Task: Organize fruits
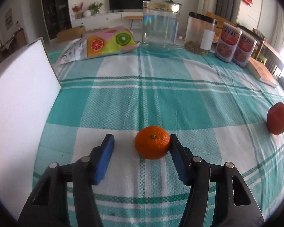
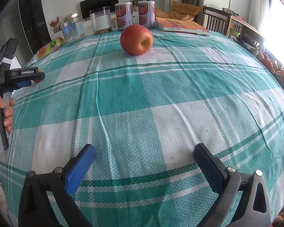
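Nothing is sorted yet: your left gripper [image 1: 142, 147] stands open around the orange [image 1: 152, 142] at lower centre, its right pad touching the fruit, ungrasped, while your right gripper [image 2: 144, 162], open and empty, faces the apple [image 2: 136, 40] lying well ahead at upper centre on the cloth [image 2: 123, 87].

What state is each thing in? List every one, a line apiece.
Left gripper: open, right finger touching the orange, left finger apart from it.
Right gripper: open, nothing between its fingers.
Orange: on the tablecloth, stem up, not gripped.
Apple: on the tablecloth, tipped on its side, untouched.
Gold-lidded jar: upright, lid on, looks empty.
Black-lidded jar: upright, lid on, little at the bottom.
Fruit-print bag: lying flat.
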Demonstrator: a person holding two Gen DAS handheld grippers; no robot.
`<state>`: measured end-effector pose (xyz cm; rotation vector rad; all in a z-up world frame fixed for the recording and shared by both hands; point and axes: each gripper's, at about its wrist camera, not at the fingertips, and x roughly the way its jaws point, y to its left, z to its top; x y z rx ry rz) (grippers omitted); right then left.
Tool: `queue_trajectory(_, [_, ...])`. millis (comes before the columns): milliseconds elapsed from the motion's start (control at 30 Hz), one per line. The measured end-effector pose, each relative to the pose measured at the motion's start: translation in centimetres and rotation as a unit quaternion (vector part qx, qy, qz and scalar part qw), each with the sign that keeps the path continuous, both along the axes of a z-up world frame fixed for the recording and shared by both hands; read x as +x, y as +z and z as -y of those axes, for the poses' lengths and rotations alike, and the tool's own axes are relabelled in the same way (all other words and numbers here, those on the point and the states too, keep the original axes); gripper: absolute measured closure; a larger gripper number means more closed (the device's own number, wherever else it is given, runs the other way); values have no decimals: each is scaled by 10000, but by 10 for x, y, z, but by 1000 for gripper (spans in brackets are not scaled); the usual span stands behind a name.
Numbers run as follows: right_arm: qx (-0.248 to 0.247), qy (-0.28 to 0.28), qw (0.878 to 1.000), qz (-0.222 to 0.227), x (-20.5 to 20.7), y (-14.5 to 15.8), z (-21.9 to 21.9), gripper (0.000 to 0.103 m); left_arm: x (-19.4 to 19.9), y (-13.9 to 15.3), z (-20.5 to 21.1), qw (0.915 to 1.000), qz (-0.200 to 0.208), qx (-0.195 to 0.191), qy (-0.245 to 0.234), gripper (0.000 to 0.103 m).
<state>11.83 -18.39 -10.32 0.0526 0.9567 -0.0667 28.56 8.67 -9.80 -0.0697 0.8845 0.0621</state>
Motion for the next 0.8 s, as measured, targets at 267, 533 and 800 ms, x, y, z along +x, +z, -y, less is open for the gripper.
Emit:
queue_trajectory(267, [-27,2,10000,-10,0,0,0,0,-43,18,23,9990,-15,144,-426,69])
queue_trajectory(533, [-25,2,10000,-10,0,0,0,0,-127,43,62,9911,-136,-275,-1296,68])
queue_trajectory(800, [-25,3,10000,-10,0,0,0,0,-157,11,80,9878,-359,-137,-1509,67])
